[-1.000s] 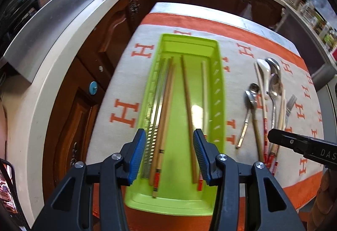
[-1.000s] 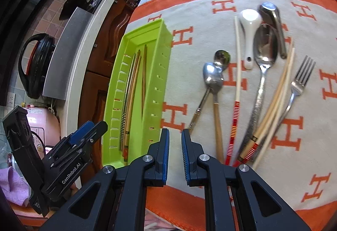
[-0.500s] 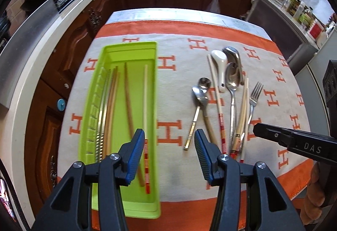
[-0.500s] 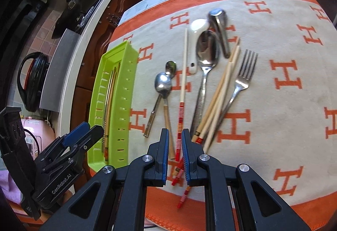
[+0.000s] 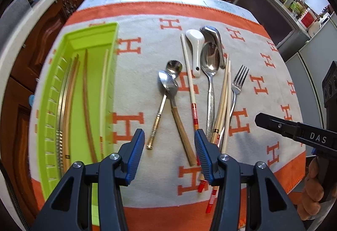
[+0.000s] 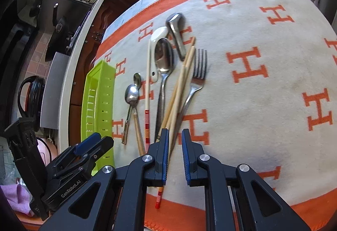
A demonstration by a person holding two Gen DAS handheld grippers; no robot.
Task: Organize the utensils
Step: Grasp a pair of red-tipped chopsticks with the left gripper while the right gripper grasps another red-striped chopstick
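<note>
- Your left gripper (image 5: 169,156) hangs over the lower middle of the frame with its jaws spread wide, nothing between them.
- Your right gripper (image 6: 175,156) has its jaws nearly together with a narrow gap, and nothing is pinched in there. It sits just above the near ends of the loose chopsticks (image 6: 179,91).
- The green tray (image 5: 52,117) is on the left side of the left view, with a handful of chopsticks lying lengthwise inside.
- Everything else is still out on the orange-and-cream cloth (image 5: 263,75) covering the counter: two small spoons (image 5: 168,83) overlapping at the bowls, a red-banded chopstick (image 5: 190,87), a white soup spoon (image 5: 194,41), a big metal spoon (image 5: 210,62), and a fork (image 5: 237,85) on the right.
- The pale chopsticks lie between the big spoon and the fork, touching the fork's handle.
</note>
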